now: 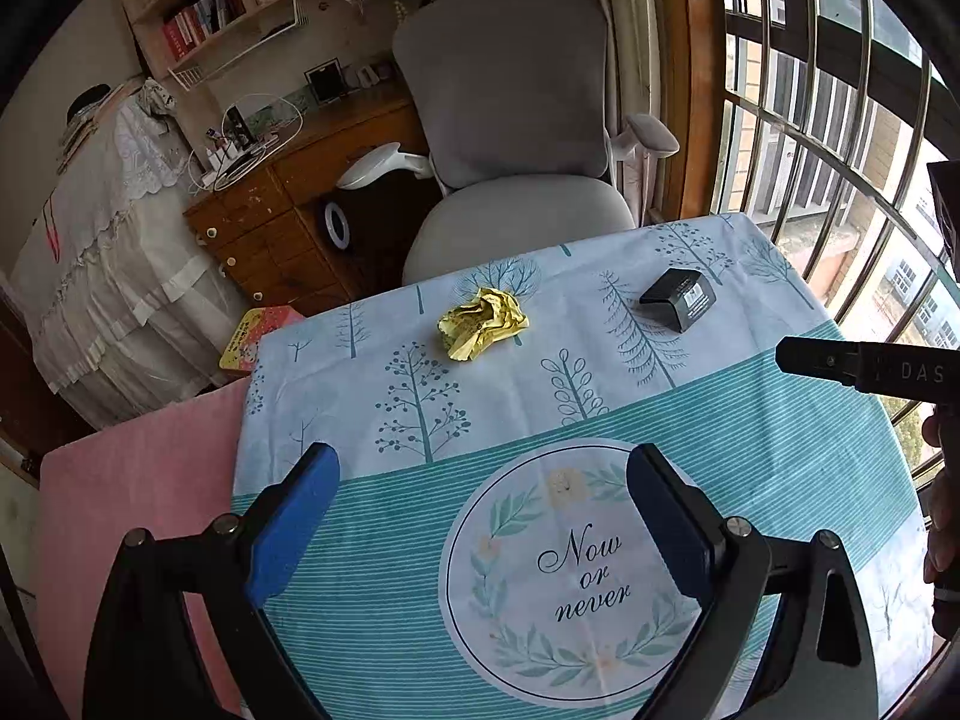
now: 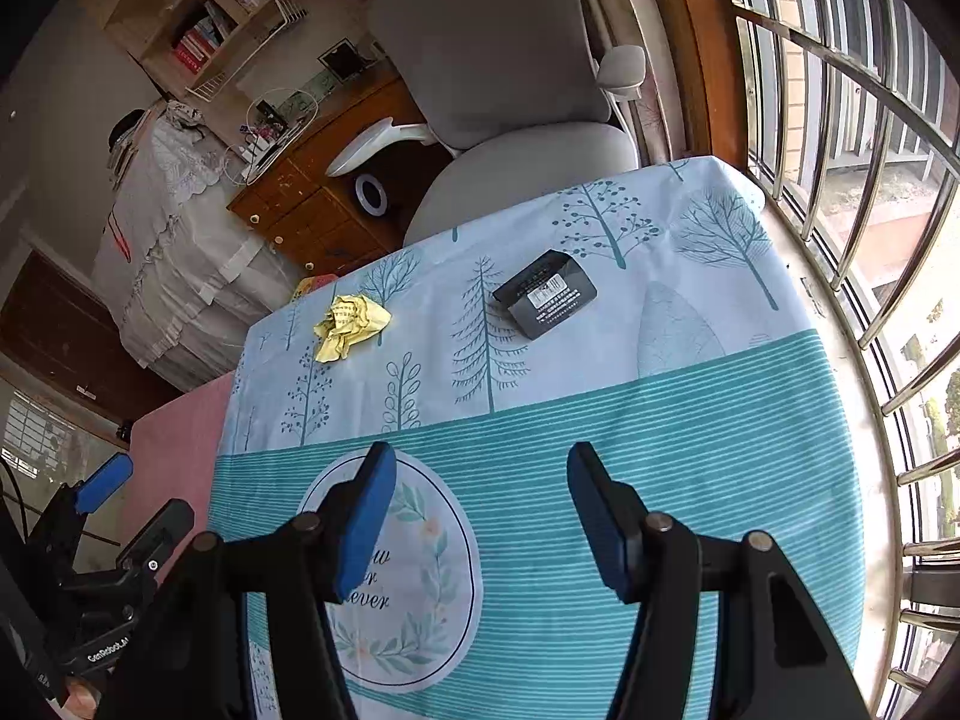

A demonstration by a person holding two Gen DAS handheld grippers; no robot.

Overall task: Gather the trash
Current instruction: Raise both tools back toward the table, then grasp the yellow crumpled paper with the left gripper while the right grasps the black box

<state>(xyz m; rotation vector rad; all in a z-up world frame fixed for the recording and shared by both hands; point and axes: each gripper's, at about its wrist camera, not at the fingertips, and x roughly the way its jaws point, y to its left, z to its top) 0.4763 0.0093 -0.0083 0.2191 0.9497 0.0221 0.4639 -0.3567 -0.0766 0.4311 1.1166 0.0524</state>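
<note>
both hand-held grippers, left point(image 1: 483, 480) and right point(image 2: 480, 480), gape empty above the tablecloth point(image 1: 750, 450).

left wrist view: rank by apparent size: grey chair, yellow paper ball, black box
1. grey chair, by far.
2. yellow paper ball and black box: look about alike, no ranking; both lie apart on the tablecloth.

A: What stood beyond the tree-printed tablecloth point(image 1: 690, 420)?
B: A grey office chair point(image 1: 510, 120), a wooden desk point(image 1: 282, 222), and bookshelves point(image 1: 204, 18); a barred window point(image 2: 852, 120) lay alongside, details perhaps blurred.
</note>
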